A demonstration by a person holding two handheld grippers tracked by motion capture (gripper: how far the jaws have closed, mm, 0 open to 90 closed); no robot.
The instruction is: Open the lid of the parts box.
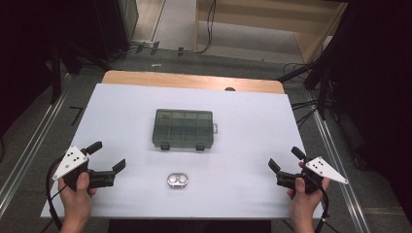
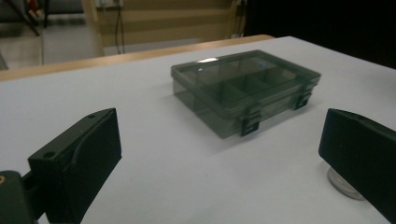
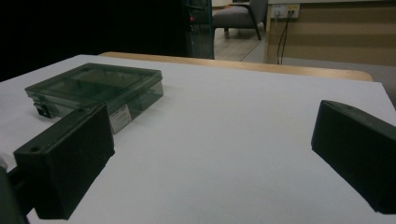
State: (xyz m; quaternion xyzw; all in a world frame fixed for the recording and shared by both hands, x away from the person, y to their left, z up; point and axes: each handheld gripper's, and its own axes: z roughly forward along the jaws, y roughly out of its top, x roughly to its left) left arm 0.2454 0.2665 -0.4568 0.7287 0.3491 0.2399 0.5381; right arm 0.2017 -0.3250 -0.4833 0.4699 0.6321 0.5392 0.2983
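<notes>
A white table top [image 1: 243, 145] seen from above, with a person's two hands coming in from the near edge, each holding a black two-jaw gripper. The left gripper [image 1: 108, 156] sits near the table's near-left corner, its jaws spread wide apart and holding nothing. The right gripper [image 1: 285, 159] sits near the near-right corner, its jaws likewise spread apart and empty. In the middle of the table lies a smoky translucent plastic compartment box [image 1: 183, 128], lid closed, with two dark latches on its near side and divided cells visible through the lid. Nearer the person, between the grippers and just short of the box, rests a small oval silver metal case [image 1: 177, 181], apart from both tools. Nothing lies between either gripper and these two things. Beyond the far edge shows a strip of wooden table top [image 1: 194, 80], then floor with cables [image 1: 209, 29].
</notes>
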